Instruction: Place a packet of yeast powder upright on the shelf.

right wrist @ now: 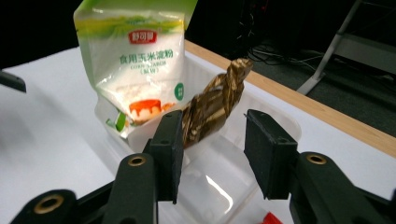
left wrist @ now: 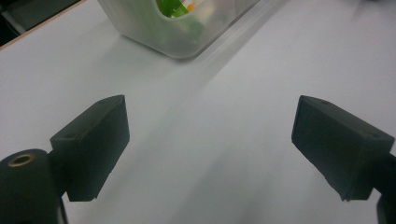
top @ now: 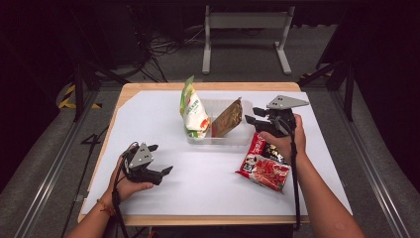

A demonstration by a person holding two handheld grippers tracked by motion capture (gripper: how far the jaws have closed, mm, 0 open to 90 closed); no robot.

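A clear plastic bin point(top: 220, 140) stands mid-table. Inside it a green-and-white starch bag point(top: 194, 111) stands upright at the left, and a brown packet point(top: 227, 118) leans beside it. A red noodle packet point(top: 265, 163) lies flat on the white sheet, in front of the bin to the right. My right gripper point(top: 251, 115) hovers at the bin's right end, open. In the right gripper view its jaws point(right wrist: 214, 123) frame the brown packet point(right wrist: 217, 98) and the bag point(right wrist: 135, 70) without touching them. My left gripper point(top: 161, 158) rests at the front left, open wide and empty point(left wrist: 212, 116).
The bin's corner point(left wrist: 154, 37) lies ahead of the left gripper, with bare white sheet point(left wrist: 210, 154) between. The wooden table edge point(right wrist: 327, 119) runs just behind the bin. A metal stand point(top: 245, 22) and cables lie on the floor beyond the table.
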